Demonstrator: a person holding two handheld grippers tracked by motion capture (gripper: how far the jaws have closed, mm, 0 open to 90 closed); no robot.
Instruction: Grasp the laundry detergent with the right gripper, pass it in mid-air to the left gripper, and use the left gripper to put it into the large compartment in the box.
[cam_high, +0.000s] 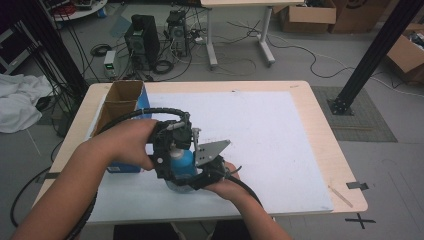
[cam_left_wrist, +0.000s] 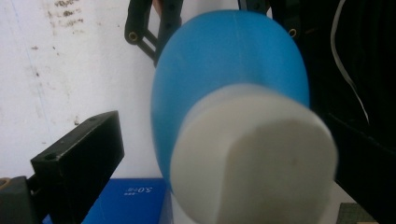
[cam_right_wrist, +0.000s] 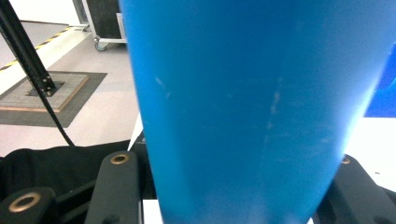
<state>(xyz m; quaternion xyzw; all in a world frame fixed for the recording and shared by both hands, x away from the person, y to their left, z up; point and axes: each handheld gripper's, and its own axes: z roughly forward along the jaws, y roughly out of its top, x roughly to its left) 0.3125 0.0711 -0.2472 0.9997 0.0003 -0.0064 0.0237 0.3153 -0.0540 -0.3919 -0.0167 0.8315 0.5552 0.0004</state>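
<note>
The blue bottle (cam_right_wrist: 243, 107) is clamped by the right gripper (cam_high: 212, 172); the left gripper (cam_high: 167, 145) seems apart, so the bottle could be dropped.

Smooth blue plastic bottle (cam_high: 182, 161) with fat white round cap (cam_left_wrist: 254, 156). Bottle sits near front of white table mat (cam_high: 280, 140), squeezed between two black grippers. Looks upright in high view. Body wide, gets narrower toward one end. Few pale scratches on blue side (cam_right_wrist: 238, 107). Cap on, looks blurry up close.
</note>
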